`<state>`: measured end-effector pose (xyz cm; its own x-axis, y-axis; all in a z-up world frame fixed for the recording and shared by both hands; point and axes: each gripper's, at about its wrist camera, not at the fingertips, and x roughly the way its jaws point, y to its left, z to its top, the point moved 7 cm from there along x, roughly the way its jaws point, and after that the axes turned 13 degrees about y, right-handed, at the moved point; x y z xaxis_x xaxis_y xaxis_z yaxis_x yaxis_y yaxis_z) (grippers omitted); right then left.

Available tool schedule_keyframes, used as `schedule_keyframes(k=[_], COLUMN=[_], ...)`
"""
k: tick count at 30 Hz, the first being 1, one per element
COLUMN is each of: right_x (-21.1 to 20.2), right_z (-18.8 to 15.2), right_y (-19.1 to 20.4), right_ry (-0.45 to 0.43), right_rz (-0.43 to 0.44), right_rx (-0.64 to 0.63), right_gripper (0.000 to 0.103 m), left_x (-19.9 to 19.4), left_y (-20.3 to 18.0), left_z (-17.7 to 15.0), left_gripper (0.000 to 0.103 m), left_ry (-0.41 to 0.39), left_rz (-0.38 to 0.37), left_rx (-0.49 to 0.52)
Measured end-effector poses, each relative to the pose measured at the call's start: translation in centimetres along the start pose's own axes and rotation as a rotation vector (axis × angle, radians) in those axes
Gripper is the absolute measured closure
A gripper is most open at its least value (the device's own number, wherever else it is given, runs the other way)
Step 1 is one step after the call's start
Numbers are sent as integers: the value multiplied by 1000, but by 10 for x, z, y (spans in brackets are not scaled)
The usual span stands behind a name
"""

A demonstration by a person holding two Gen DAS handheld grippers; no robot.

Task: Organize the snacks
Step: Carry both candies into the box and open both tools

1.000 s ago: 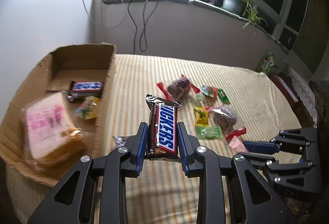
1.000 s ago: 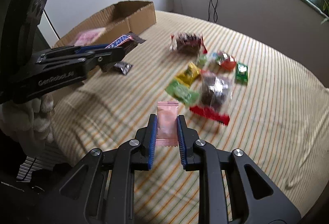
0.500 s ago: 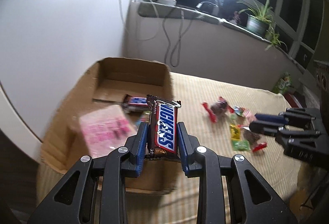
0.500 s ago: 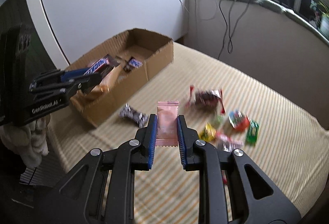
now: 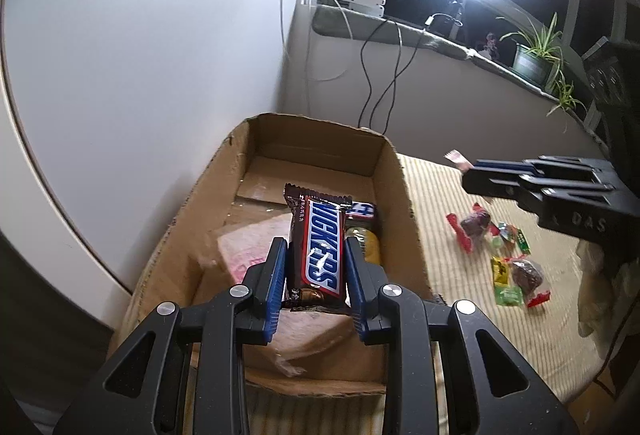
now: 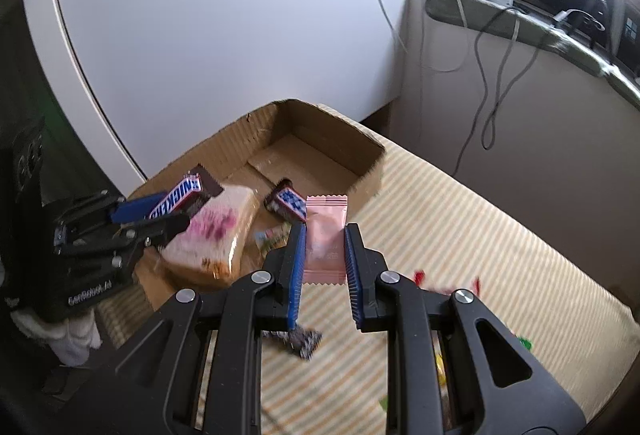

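My left gripper (image 5: pixel 316 255) is shut on a brown Snickers bar (image 5: pixel 318 251) and hangs over the open cardboard box (image 5: pixel 396 171); the same bar (image 6: pixel 180 197) shows in the right wrist view. The box holds a wrapped sandwich (image 6: pixel 212 239) with pink print, a second small bar (image 6: pixel 286 201) and a yellow-green packet (image 5: pixel 364 243). My right gripper (image 6: pixel 325 235) is shut on a pink sachet (image 6: pixel 325 235) just above the box's near right wall. Loose sweets (image 5: pixel 508 263) lie on the striped cloth (image 5: pixel 448 211) to the right.
A dark foil sweet (image 6: pixel 298 339) lies on the cloth by the box's near corner. A white wall (image 5: pixel 140 55) stands behind the box. A ledge (image 5: pixel 420 31) carries a power strip, hanging cables, a bright lamp and potted plants.
Both grippers swung left from the sweets toward the box. The Snickers bar went from over the cloth to over the box; the pink sachet came up to the box's edge.
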<state>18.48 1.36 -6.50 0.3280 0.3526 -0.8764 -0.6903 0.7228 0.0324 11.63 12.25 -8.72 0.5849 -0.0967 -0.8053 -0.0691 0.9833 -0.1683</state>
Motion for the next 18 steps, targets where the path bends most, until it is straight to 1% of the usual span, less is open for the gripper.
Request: schedule_keyframes(k=[9,14,18], right_x=[41,62,70], right_z=[40,52,55], right_y=[8,4,4], right_ry=[32,55,69], right_rz=[7,27,42], right_rx=[-30,-24,-31], right_gripper=[83,83,83], left_x=[9,13,16], left_y=[10,13,15], left_z=[8,10,11], left_gripper=[76,76,76], left_ry=[10,15,20], left_rz=[8,12,14], left_rx=[-13,-14,-20])
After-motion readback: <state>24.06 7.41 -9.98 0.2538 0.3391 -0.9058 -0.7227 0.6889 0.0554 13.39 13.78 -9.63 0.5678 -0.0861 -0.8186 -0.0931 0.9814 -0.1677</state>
